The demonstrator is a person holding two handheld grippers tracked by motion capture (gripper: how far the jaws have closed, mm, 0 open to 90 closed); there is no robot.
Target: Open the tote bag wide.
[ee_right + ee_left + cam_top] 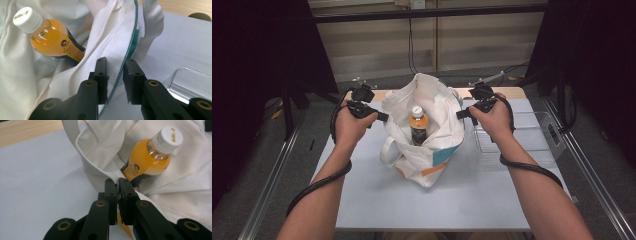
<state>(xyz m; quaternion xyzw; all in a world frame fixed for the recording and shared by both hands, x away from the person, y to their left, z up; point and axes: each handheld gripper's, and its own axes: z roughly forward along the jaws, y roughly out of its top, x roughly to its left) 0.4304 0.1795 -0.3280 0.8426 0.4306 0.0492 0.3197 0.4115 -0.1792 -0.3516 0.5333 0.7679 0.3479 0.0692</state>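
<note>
Left hand-held gripper (117,185) clenched on the tote bag (424,145) rim, right hand-held gripper (115,65) released astride it, spreading the mouth around the bottle (418,125)

Both forearms come in from the bottom of the high view and spread apart, each hand holding its tool at the same height. The left gripper (118,185) has its jaws pressed together, pointing inward to the right. The right gripper (115,65) points inward to the left, its jaws a little apart.

The tote bag (427,145) hides the bottle's (418,125) lower half (cap lettering too blurred to read).
</note>
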